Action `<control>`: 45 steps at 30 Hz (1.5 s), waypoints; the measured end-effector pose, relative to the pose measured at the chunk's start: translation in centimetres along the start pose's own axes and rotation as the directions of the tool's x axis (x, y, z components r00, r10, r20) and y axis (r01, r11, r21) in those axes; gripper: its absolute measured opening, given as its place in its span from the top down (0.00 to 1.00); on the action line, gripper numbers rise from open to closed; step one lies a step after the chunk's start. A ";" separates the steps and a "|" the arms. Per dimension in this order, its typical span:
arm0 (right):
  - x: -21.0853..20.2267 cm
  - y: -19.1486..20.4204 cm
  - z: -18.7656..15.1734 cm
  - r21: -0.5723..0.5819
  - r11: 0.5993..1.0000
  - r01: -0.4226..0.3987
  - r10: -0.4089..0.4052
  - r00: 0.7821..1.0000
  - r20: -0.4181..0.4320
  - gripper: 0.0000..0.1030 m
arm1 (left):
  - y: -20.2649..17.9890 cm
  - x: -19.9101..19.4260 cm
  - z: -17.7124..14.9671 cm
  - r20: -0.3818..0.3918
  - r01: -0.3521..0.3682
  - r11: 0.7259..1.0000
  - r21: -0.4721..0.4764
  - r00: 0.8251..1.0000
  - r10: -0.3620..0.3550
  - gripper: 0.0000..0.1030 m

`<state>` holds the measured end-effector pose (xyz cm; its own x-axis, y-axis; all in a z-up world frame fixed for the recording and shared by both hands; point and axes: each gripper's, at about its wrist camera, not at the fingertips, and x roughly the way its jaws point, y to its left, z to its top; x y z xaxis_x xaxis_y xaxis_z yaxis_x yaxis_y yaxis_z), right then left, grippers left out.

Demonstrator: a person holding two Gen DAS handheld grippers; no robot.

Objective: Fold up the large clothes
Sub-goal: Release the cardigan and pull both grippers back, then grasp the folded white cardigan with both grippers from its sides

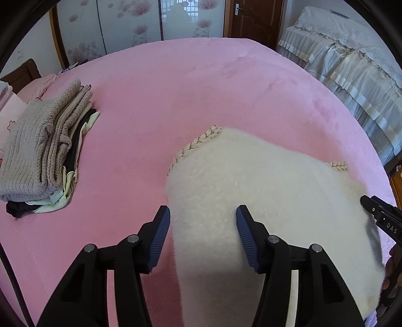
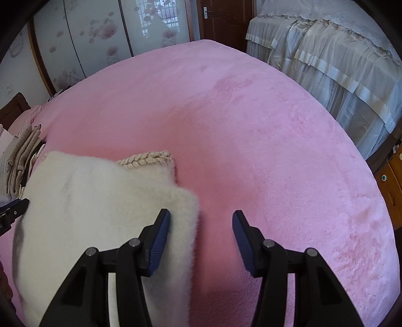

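Landmark: pink bed cover (image 1: 176, 83). At its left edge, a stack of folded clothes (image 1: 42, 148), grey-beige knit on top. Right of the stack, toward the cover's near side, a fluffy white garment (image 1: 263, 181) lies flat on the cover, braided trim (image 1: 198, 143) on its far edge. Left gripper (image 1: 203, 235) over the garment's left part, jaws apart, pads not pressing it. Right gripper (image 2: 201, 237) over the garment's right edge, jaws apart, gripping nothing

a pink plush bedspread (image 1: 176, 83), a ruffled pale bed cover (image 2: 326, 50) beyond, floral sliding doors (image 1: 120, 25), a brown door (image 2: 226, 20).
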<state>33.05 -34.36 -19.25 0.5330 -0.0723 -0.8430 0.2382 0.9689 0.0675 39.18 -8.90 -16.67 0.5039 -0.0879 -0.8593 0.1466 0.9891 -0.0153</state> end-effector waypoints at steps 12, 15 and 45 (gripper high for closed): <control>-11.7 1.7 -2.3 -0.109 0.994 -0.023 0.032 0.996 0.079 0.44 | -0.5 -10.2 -2.8 0.032 0.001 0.999 0.044 0.999 -0.002 0.18; -14.7 2.3 -3.5 -0.137 0.989 -0.048 0.060 0.994 0.086 0.44 | -0.4 -13.1 -3.6 0.052 -0.011 0.999 0.032 0.999 0.010 0.18; -21.0 1.2 -10.8 -0.156 0.944 -0.290 0.301 0.952 0.054 0.33 | -1.3 -19.2 -13.0 0.001 0.232 0.971 0.056 0.973 -0.232 0.18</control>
<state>13.42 -29.12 -7.23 0.6234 0.2104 -0.7531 -0.0562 0.9727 0.2252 18.28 -7.01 -6.75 0.4569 -0.3156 -0.8317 0.3074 0.9334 -0.1853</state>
